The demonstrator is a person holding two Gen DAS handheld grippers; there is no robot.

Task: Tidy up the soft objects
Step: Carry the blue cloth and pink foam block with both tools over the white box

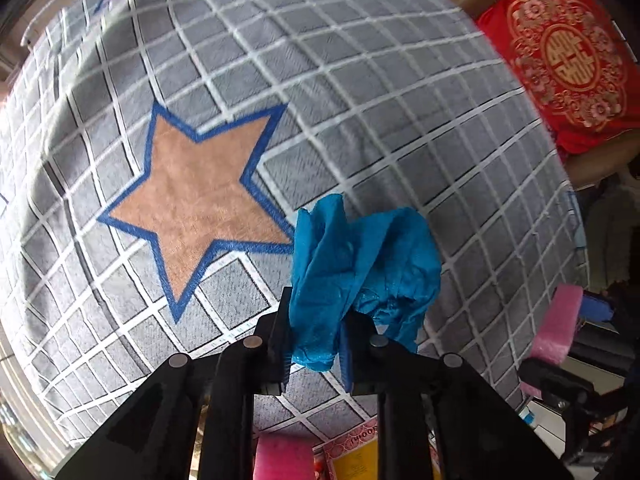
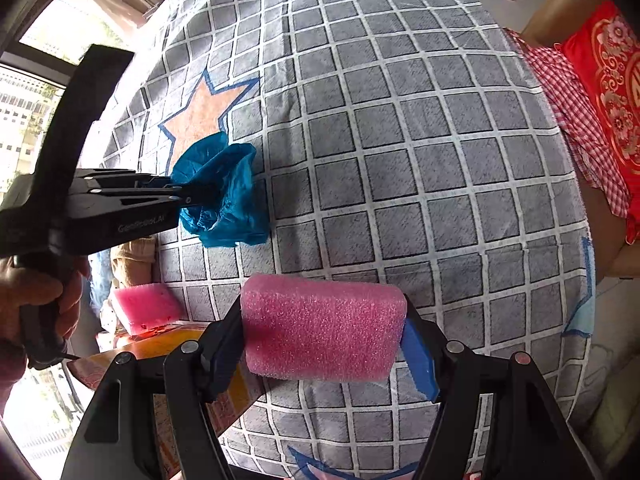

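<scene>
Here our left claw [image 1: 316,344] points straight down and is clenched on a crumpled blue plastic bag [image 1: 360,264], thin and crinkly, its bunched folds bulging up past the fingertips beside the orange star [image 1: 200,200] printed on the grey grid cloth [image 1: 360,100] that covers the bench. Our right claw [image 2: 320,356] is grasping a pink foam block [image 2: 322,328], its pads pressed on the two short ends, so the block's long axis runs crosswise between them; the foam looks spongy and fine-celled, with rounded top edges. From the right wrist view, the bag lies up and to the left of the foam block, apart from it, so the left hand is plainly the nearer one to the bag. A second pink foam piece [image 2: 144,306] rests at the bench's near-left edge, on what seems a red and yellow box [image 2: 180,344]. We judge that box the likely place for both soft things. Off to the right lies a red cushion [image 2: 612,92] with gold ornament.
</scene>
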